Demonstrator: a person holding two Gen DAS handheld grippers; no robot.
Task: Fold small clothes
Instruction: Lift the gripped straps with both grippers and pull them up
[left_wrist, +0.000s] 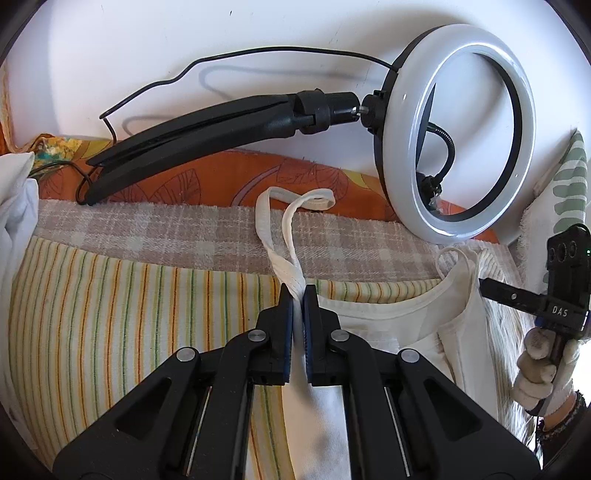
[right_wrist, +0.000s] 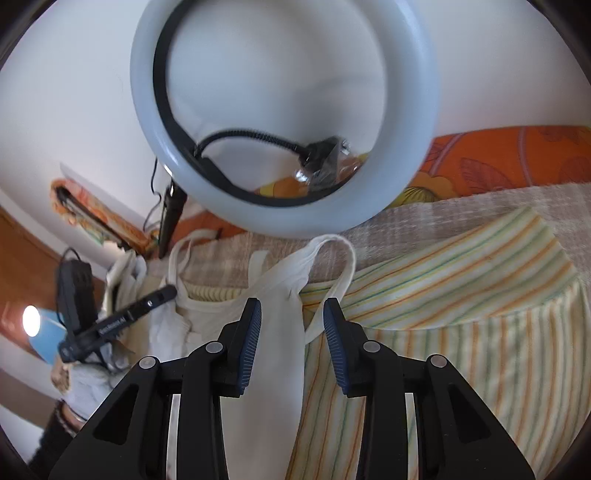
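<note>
A small white tank top (left_wrist: 391, 328) lies on a striped cloth (left_wrist: 110, 314). My left gripper (left_wrist: 298, 295) is shut on one shoulder strap (left_wrist: 284, 221), which loops out beyond the fingertips. My right gripper (right_wrist: 291, 314) is open, its jaws on either side of the top's other shoulder part (right_wrist: 280, 295), with that strap (right_wrist: 343, 266) looping ahead. The right gripper also shows at the right edge of the left wrist view (left_wrist: 487, 286), in a gloved hand. The left gripper shows at the left of the right wrist view (right_wrist: 162, 293).
A lit ring light (left_wrist: 458, 133) on a black folded stand (left_wrist: 192, 136) lies just behind the garment, close over the right gripper (right_wrist: 280, 122). A checked blanket (left_wrist: 147, 229), an orange leaf-print cushion (left_wrist: 207, 177) and a white wall sit behind. White cloth (left_wrist: 14, 206) lies at left.
</note>
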